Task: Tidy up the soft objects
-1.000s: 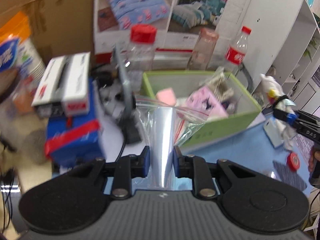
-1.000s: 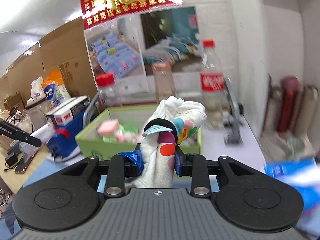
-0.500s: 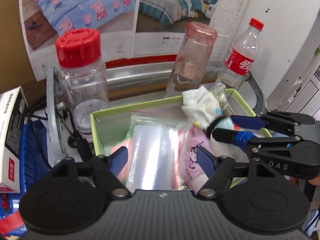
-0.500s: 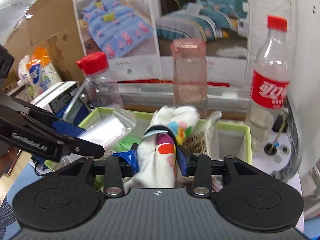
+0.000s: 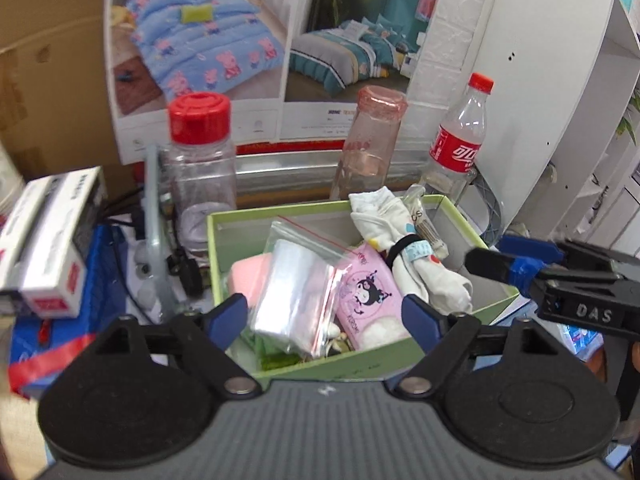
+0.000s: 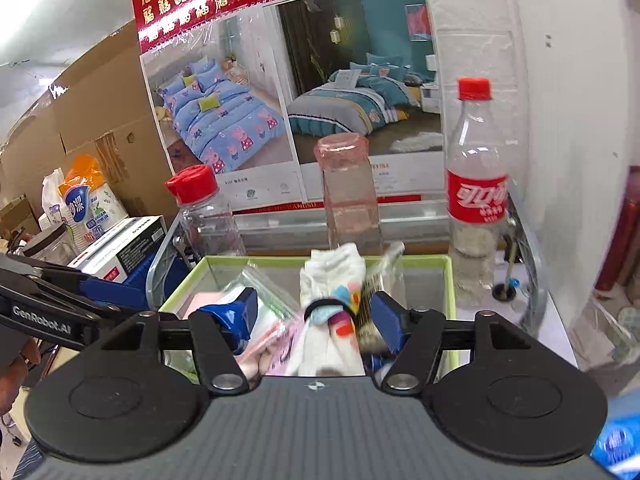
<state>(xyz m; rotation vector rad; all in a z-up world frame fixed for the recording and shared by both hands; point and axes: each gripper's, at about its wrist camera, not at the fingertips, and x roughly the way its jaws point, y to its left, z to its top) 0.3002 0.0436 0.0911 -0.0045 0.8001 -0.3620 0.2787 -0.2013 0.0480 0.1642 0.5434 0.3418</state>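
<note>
At the desk's left edge a white carton (image 5: 48, 240) sits on a blue box (image 5: 60, 320), and right of them a red-capped jar (image 5: 200, 160) stands just behind the green box (image 5: 320, 364). My left tongs (image 5: 324, 312) hang over that box's near wall, jaws wide and opening, nothing pressed between them; the zip bag (image 5: 296, 280) lies below in the box's left half, leaning on a pink sponge (image 5: 248, 268) and a pink pouch (image 5: 368, 292). Right of the pouch the sock bundle (image 5: 404, 252), banded in black, rests along the box's right side, its top propped on the back wall. My right tongs (image 6: 316, 320) straddle it, jaws opening, pads clear of the cloth, so both things look delivered. Behind the back wall stand a pink bottle (image 5: 372, 144) and a cola bottle (image 5: 460, 140). I judge the risks to be in pulling out: a pad could snag the bag's loose top or the sock band and drag it back over the wall, the two tongs are close enough to clash, and a careless lift could tip the bottles.
</note>
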